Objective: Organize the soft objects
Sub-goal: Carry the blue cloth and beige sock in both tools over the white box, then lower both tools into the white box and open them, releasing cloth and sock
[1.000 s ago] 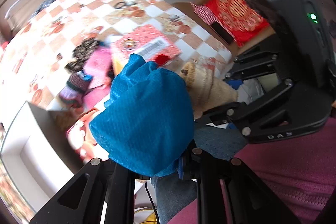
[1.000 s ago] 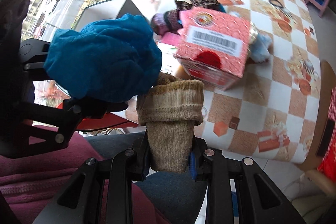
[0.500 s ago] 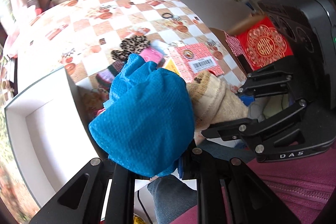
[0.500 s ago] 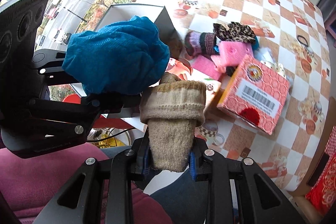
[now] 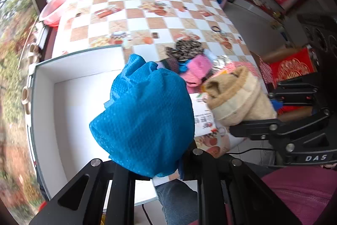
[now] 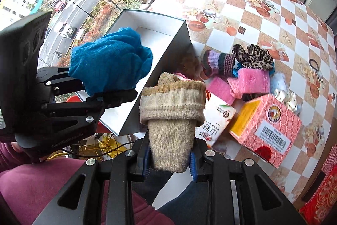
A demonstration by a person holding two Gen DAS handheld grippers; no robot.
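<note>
left gripper (image 5: 157,163) clenched on bunched blue cloth (image 5: 145,119), held above white box (image 5: 69,111) | right gripper (image 6: 169,159) grasping beige sock (image 6: 172,117) beside it | right view only — pink carton (image 6: 267,125), street outside | clutter — leopard scrunchie (image 6: 252,56), pink sponges (image 6: 250,79), striped sock (image 6: 219,61) | blue cloth hides part of box floor

The blue cloth (image 5: 145,117) hides the left gripper's fingertips and much of the white box (image 5: 69,111) floor behind it. The beige sock (image 6: 172,117) covers the right gripper's pads. A red patterned cushion (image 6: 320,201) is cut off at the near right edge. Text on the white packet (image 6: 214,119) stays unreadable.
</note>
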